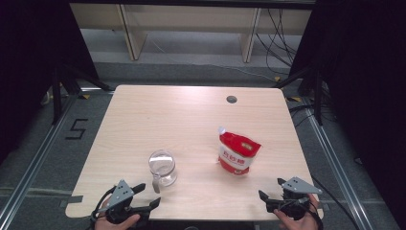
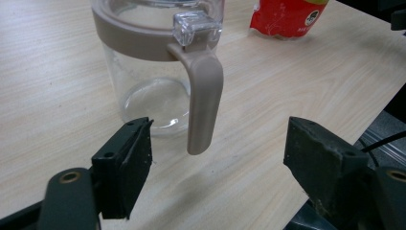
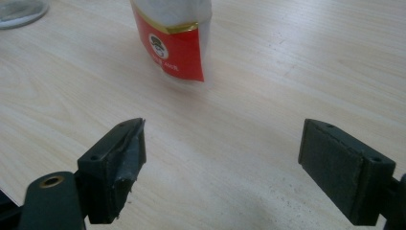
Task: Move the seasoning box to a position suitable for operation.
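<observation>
A clear glass jar (image 1: 162, 167) with a taupe rim and handle stands upright on the wooden table (image 1: 186, 115), left of centre; its handle (image 2: 205, 100) points toward me. My left gripper (image 1: 147, 195) is open just short of it, the handle (image 1: 156, 182) lying ahead of the gap and untouched. A red and white stand-up pouch (image 1: 237, 153) with a white spout sits to the right. My right gripper (image 1: 271, 188) is open near the front right corner, a short way from the pouch (image 3: 177, 40), with nothing between its jaws.
A round cable hole (image 1: 231, 99) sits near the table's far edge. Beyond the table are wooden shelf legs (image 1: 136, 38) and loose cables (image 1: 280, 43) on the floor. Metal rails (image 1: 33, 158) run along both sides.
</observation>
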Tool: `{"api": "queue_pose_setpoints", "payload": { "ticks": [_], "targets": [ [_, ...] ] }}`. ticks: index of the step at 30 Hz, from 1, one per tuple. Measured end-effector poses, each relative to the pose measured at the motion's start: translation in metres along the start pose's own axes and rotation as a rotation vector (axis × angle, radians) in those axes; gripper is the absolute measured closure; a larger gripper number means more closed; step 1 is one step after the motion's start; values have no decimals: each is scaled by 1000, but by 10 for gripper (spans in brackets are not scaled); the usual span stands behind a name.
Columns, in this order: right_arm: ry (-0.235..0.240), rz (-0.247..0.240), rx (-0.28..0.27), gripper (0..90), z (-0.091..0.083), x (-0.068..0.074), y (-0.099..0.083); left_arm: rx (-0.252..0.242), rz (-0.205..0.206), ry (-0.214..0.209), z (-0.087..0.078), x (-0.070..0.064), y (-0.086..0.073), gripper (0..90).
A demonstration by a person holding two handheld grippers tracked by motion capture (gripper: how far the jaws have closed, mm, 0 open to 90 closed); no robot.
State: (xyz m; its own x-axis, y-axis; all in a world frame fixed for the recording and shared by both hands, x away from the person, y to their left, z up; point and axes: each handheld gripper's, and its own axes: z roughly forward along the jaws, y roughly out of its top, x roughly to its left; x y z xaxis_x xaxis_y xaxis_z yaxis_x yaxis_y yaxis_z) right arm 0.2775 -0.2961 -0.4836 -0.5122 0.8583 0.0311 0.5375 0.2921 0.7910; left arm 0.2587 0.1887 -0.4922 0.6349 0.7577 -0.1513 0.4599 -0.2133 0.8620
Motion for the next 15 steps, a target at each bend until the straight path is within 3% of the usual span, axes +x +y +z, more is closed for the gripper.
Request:
{"api": "queue_pose_setpoints", "payload": {
  "ticks": [8, 13, 14, 15],
  "targets": [
    [-3, -3, -4, 173, 0, 1, 0, 9, 70, 46, 15, -6, 8, 366],
    [8, 1, -5, 173, 0, 1, 1, -14, 107, 105, 17, -9, 12, 529],
    [5, -1, -10, 173, 0, 1, 1, -12, 120, 112, 17, -9, 12, 603],
    [5, -1, -10, 173, 0, 1, 1, -8, 133, 122, 18, -8, 12, 603]
  ]
}}
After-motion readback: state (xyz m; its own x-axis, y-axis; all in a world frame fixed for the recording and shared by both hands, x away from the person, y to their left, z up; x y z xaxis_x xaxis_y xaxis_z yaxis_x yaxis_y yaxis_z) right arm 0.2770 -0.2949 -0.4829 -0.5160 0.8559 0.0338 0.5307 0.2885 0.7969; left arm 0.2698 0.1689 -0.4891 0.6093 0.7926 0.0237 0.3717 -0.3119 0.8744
